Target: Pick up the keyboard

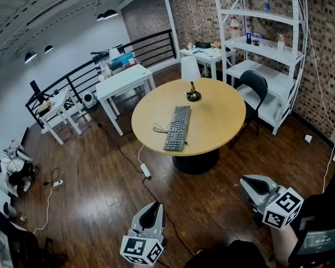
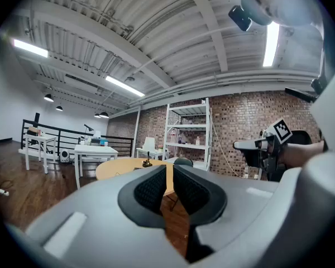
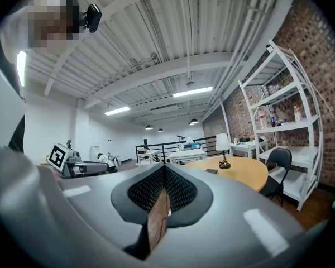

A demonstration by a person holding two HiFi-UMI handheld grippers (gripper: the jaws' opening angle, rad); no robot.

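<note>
Head view, left to right: a small white table [image 1: 58,111] is sitting by the black railing [image 1: 78,77] at far left. A power strip [image 1: 58,183] is lying on the wood floor [image 1: 100,177] in front of it, and a bigger white table [image 1: 123,78] is standing further in. Next, the left gripper [image 1: 152,210] is hanging low at the bottom edge, pointing level into the room, well short of the round table [image 1: 218,121]. In the left gripper view its jaws are sitting closed with only a thin slit between the pads, and they are gripping nothing. The keyboard [image 1: 177,128] is lying flat on the round table's left half, its long axis running away from the camera and its near end just inside the near rim. Neither gripper is touching it. Its thin cable [image 1: 159,129] is looping on the tabletop just left of it, and a second power strip [image 1: 146,170] is lying on the floor below the table's near-left edge. A table lamp [image 1: 191,78] with a white shade is standing past the keyboard's far end, apart from it. A black chair [image 1: 253,86] is standing at the table's far right, between the table and the white shelf rack [image 1: 279,49] against the brick wall [image 1: 324,66]. The right gripper [image 1: 250,184] is hanging at lower right, also well short of the table. In the right gripper view its jaws are closed pad on pad at the tips and are holding nothing, with floor showing through the gap lower down.
</note>
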